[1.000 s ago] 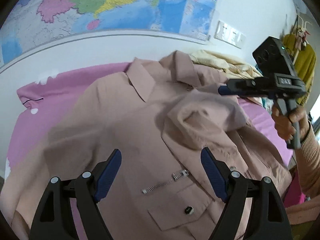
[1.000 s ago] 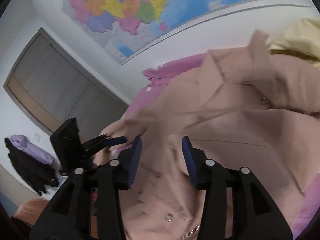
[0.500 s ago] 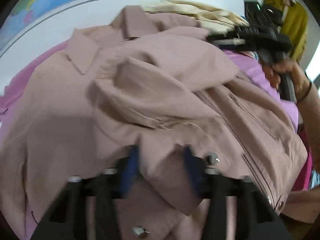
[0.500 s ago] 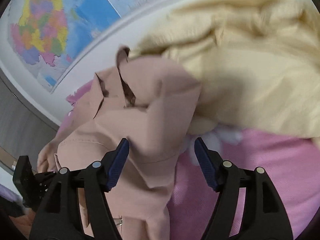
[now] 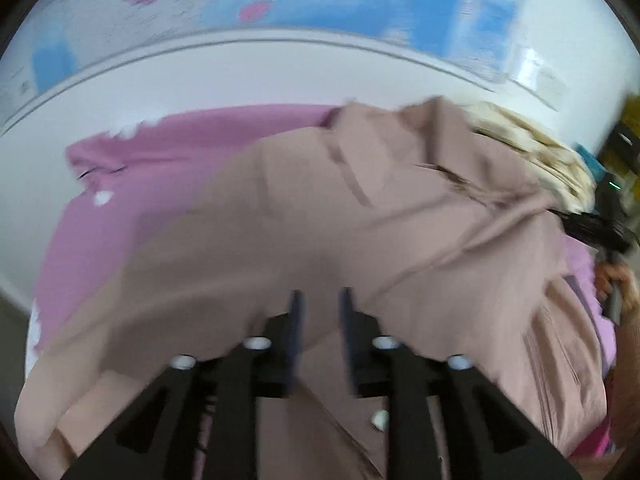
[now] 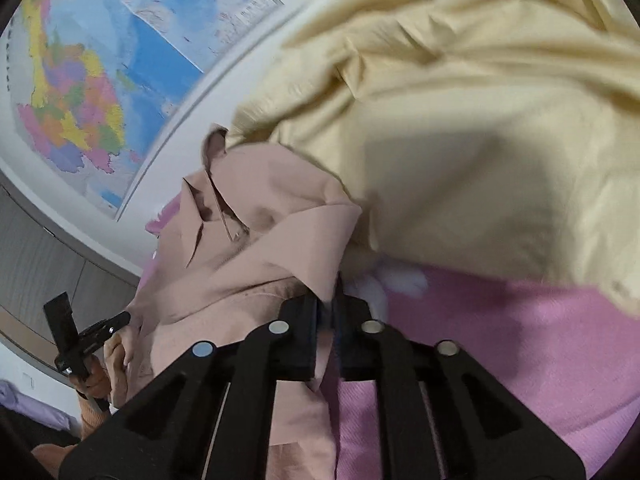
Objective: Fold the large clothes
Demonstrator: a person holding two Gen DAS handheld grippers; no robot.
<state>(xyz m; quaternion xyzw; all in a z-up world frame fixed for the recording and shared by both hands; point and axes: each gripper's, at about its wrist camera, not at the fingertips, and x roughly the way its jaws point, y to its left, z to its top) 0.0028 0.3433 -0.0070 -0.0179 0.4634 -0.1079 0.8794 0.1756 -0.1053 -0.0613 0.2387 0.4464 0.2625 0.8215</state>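
A dusty-pink collared jacket (image 5: 360, 208) lies spread on a pink sheet (image 5: 168, 168). My left gripper (image 5: 319, 300) is shut on a fold of the jacket near its lower front and lifts it. My right gripper (image 6: 330, 304) is shut on the jacket's edge (image 6: 320, 240) by the shoulder, beside the cream garment. The jacket's collar (image 6: 216, 200) shows in the right wrist view. The right gripper also shows at the right edge of the left wrist view (image 5: 592, 228). The left wrist view is blurred.
A cream-yellow garment (image 6: 460, 120) is heaped right behind the jacket; it also shows in the left wrist view (image 5: 532, 152). A wall map (image 5: 280, 0) hangs above the bed. A grey cupboard (image 6: 36, 260) stands at left.
Both grippers have closed on the jacket: the left on a lower fold, the right on the shoulder edge. The left view has tilted up toward the wall.
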